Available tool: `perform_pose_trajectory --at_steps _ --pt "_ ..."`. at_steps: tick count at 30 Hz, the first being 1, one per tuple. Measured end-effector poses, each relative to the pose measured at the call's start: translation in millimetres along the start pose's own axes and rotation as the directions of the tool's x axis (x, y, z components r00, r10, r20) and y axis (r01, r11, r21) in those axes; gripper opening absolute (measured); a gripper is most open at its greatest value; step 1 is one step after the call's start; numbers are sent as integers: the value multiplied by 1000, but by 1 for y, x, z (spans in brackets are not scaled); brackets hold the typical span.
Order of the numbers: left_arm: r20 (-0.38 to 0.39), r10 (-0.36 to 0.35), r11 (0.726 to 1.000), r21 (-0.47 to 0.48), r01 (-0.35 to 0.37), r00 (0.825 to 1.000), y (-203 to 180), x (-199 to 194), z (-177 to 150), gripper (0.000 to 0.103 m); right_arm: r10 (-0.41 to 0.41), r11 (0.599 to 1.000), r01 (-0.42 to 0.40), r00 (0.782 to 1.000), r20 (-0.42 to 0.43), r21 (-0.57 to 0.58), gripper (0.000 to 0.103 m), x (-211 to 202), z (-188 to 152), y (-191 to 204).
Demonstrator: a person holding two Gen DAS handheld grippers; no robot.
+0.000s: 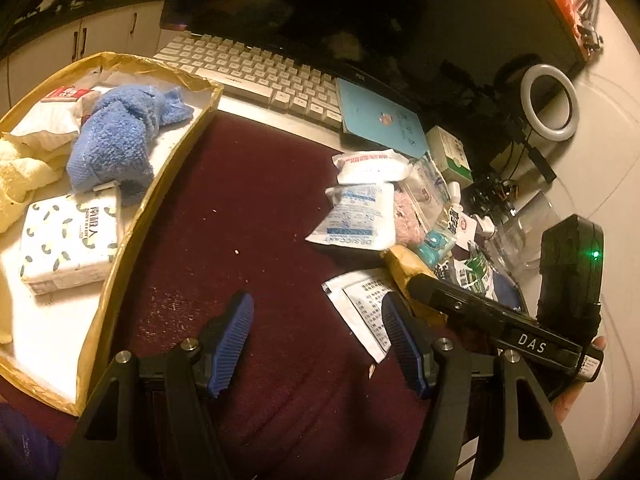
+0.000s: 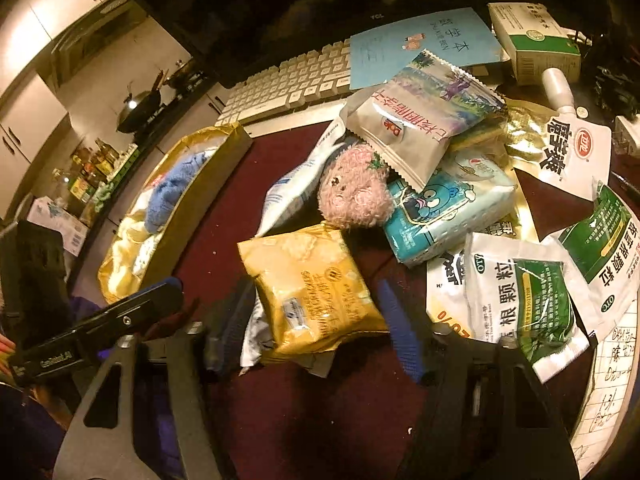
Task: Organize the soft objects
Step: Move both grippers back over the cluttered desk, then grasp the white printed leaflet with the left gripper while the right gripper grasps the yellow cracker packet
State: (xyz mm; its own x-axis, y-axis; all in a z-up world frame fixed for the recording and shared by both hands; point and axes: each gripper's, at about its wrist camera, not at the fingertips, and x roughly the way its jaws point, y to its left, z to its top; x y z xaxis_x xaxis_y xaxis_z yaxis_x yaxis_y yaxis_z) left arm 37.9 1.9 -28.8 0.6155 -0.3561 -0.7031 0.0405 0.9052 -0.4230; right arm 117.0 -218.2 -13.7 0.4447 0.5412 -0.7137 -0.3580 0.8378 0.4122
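Over maroon cloth, left gripper [image 1: 318, 346] gapes empty; right gripper [image 2: 316, 332] straddles the yellow packet [image 2: 312, 292], pads apart.

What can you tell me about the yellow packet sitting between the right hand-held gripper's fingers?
The yellow packet is a puffy, glossy plastic pouch with dark print and a small white sticker. It lies tilted on the dark red mat, overlapping a silvery white sachet beneath its lower edge. Its top corner nearly meets the pink plush toy. The right hand-held gripper straddles it, blue fingers on either side; whether they press yet is unclear.
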Motion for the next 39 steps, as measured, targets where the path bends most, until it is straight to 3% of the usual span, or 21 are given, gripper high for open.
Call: perform_pose_trajectory --at_steps 4,7,11,14,16,18,24,27,32,36,39 --pt "-11 -3 998 55 3 1000 -11 3 -1 67 26 1000 -25 999 26 -8 45 -9 -3 2" --pt "-52 2 990 143 6 999 -26 13 0 67 67 997 -70 993 94 31 45 -22 -6 -7" --pt "-88 5 967 254 17 996 -46 31 2 67 51 995 -62 988 144 78 45 -30 -7 -18" --pt "-90 33 946 323 -2 995 -59 43 10 67 -11 993 -10 984 179 116 45 -32 -9 -23" --pt "-117 -4 939 341 44 993 -63 51 15 67 -32 988 3 982 189 152 45 -32 -11 -29" --pt "-196 -19 935 343 87 980 -64 65 16 67 -26 984 -11 979 200 179 45 -34 -12 -33" --pt "-239 80 900 435 33 968 -78 51 -11 67 -4 980 -36 979 203 194 45 -38 -12 -38" --pt "-239 61 909 414 45 969 -75 42 -20 67 -3 982 -34 980 200 184 45 -35 -12 -35" --pt "-152 60 916 402 6 987 -68 39 0 67 0 985 -35 980 199 170 45 -32 -10 -33" --pt "-217 47 930 366 37 975 -68 63 16 67 -1 983 -36 979 202 179 45 -32 -10 -35" --pt "-245 -17 949 301 93 969 -65 67 16 67 -10 984 -28 978 209 175 45 -34 -11 -34"
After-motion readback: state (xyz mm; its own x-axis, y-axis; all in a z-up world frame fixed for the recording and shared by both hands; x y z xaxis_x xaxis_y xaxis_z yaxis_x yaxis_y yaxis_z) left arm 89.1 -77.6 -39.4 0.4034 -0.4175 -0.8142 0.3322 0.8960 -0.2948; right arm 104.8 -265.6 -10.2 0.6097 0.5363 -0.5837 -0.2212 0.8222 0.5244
